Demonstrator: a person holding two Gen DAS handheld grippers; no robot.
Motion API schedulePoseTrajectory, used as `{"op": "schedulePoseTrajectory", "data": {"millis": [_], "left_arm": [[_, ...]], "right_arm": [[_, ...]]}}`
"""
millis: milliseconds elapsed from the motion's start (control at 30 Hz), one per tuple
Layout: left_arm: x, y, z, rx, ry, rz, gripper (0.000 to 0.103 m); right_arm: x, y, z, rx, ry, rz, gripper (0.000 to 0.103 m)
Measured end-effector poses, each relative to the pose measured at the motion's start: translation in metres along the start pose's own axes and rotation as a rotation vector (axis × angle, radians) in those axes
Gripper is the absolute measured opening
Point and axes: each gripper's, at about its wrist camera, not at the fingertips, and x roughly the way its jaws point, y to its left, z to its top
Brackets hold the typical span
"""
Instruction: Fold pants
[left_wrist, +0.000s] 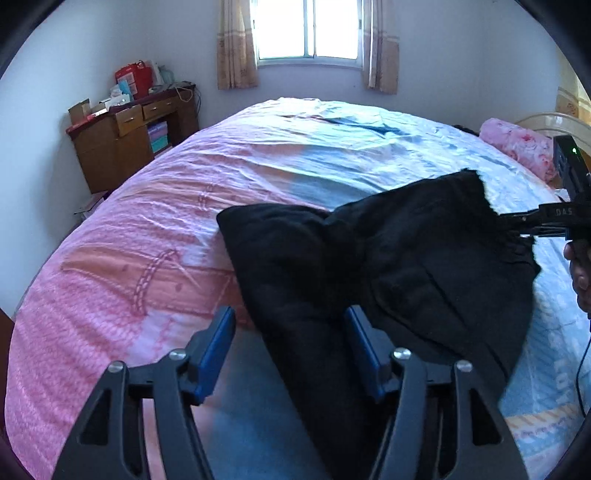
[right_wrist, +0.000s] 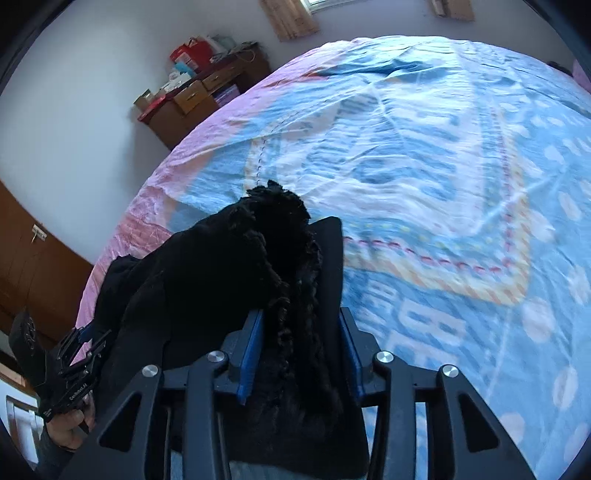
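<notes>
Black pants (left_wrist: 388, 266) hang lifted above a bed with a pink and blue quilt (left_wrist: 147, 240). My left gripper (left_wrist: 291, 325) has its blue pads wide apart, with pants cloth lying between them and against the right pad. My right gripper (right_wrist: 301, 328) holds a bunched fuzzy end of the pants (right_wrist: 280, 258) between its blue pads. The right gripper also shows in the left wrist view (left_wrist: 517, 221) at the far right, clamped on the pants' raised edge. The left gripper shows in the right wrist view (right_wrist: 85, 339) at the lower left, by the other end of the pants.
A brown desk (left_wrist: 122, 147) with boxes and a red bag stands against the left wall. A window with curtains (left_wrist: 308, 29) is at the back. A pink pillow (left_wrist: 517, 144) lies at the bed's far right. A wooden wardrobe (right_wrist: 33, 266) stands left of the bed.
</notes>
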Motion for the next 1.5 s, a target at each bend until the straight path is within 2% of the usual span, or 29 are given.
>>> {"op": "schedulePoseTrajectory", "data": {"millis": [100, 200, 433, 533, 700, 800, 900, 1133, 1500], "left_arm": [[-0.018, 0.0, -0.004, -0.021, -0.006, -0.009, 0.065], [-0.042, -0.006, -0.011, -0.043, -0.028, -0.026, 0.073], [-0.096, -0.023, -0.03, -0.088, -0.077, -0.07, 0.075], [-0.113, -0.031, -0.037, -0.089, -0.108, -0.063, 0.076], [-0.139, -0.04, -0.042, -0.091, -0.156, -0.06, 0.089], [-0.153, -0.051, -0.04, -0.06, -0.188, -0.074, 0.091], [-0.16, -0.061, -0.04, -0.045, -0.198, -0.103, 0.094], [-0.162, -0.083, -0.042, 0.027, -0.205, -0.094, 0.094], [-0.158, -0.086, -0.044, 0.029, -0.195, -0.085, 0.096]], "right_arm": [[-0.032, 0.004, -0.013, -0.014, -0.055, -0.062, 0.046], [-0.059, 0.014, -0.028, -0.033, -0.091, -0.09, 0.052], [-0.125, 0.05, -0.081, -0.083, -0.204, -0.099, 0.054], [-0.146, 0.059, -0.102, -0.094, -0.241, -0.114, 0.056], [-0.178, 0.078, -0.138, -0.117, -0.332, -0.149, 0.06], [-0.196, 0.086, -0.158, -0.139, -0.379, -0.173, 0.062], [-0.206, 0.09, -0.171, -0.149, -0.396, -0.202, 0.062], [-0.218, 0.09, -0.188, -0.15, -0.419, -0.253, 0.063], [-0.221, 0.102, -0.196, -0.162, -0.429, -0.252, 0.064]]}}
